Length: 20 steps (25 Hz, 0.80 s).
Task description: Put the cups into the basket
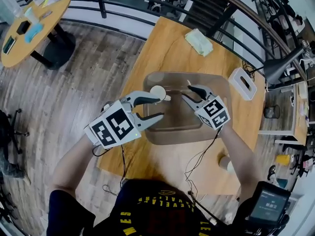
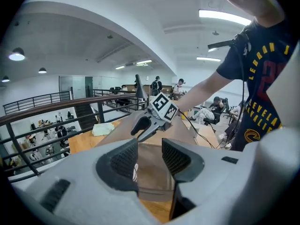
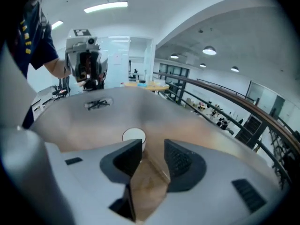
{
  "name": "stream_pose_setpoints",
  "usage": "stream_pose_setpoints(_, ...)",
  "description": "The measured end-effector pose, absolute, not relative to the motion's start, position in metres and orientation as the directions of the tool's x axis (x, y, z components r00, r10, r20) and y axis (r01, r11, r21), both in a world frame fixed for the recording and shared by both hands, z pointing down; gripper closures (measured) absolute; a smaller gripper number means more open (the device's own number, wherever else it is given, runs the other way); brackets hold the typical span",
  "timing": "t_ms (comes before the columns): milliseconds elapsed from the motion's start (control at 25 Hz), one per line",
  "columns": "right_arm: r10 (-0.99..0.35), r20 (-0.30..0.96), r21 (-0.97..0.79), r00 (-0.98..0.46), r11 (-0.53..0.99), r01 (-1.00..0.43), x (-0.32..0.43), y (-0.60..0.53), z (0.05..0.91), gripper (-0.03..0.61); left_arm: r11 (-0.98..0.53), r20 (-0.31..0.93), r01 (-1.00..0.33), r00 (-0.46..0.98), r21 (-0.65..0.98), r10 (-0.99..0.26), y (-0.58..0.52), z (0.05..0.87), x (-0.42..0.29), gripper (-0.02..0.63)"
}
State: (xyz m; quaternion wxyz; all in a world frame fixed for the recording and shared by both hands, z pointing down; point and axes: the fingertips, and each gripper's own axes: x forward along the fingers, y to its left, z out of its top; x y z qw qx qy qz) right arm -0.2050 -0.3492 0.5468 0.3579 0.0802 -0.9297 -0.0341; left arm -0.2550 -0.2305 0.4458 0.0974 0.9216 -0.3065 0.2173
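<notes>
A translucent brown basket [image 1: 173, 133] stands in the middle of the wooden table [image 1: 162, 43]. One white cup [image 1: 158, 91] lies inside it at the far left; the right gripper view shows this cup [image 3: 134, 136] just beyond the jaws. My left gripper [image 1: 160, 107] hovers over the basket's left side, open and empty [image 2: 150, 146]. My right gripper [image 1: 187, 93] is over the basket's right half, open with nothing between its fingers [image 3: 152, 149]. What looks like a second cup [image 1: 226, 162] stands on the table by my right forearm.
A white tissue box [image 1: 242, 83] sits right of the basket and a pale green cloth [image 1: 199, 42] lies at the table's far end. Cables [image 1: 197, 163] trail over the near edge. A round table [image 1: 30, 24] stands far left and a railing [image 1: 123, 9] runs behind.
</notes>
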Motion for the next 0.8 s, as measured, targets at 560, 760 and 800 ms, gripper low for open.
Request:
stream_pose_setpoints(560, -0.452, 0.234, -0.180, -0.861, 0.850, -0.495, -0.109, -0.325, 0.402, 0.565, -0.545, 0.251, -0.817, 0.577, 0.190, -0.777, -0.227, 0.399, -0.240, 0.541)
stream_pose_setpoints(760, -0.516, 0.184, -0.185, -0.836, 0.818, -0.545, -0.060, -0.294, 0.387, 0.565, -0.507, 0.187, -0.833, 0.546, 0.221, -0.816, -0.210, 0.388, -0.216, 0.601)
stream_pose_setpoints(800, -0.520, 0.182, -0.175, -0.835, 0.818, -0.548, -0.052, -0.286, 0.385, 0.566, -0.500, 0.178, -0.836, 0.540, 0.226, -0.823, -0.205, 0.385, -0.212, 0.601)
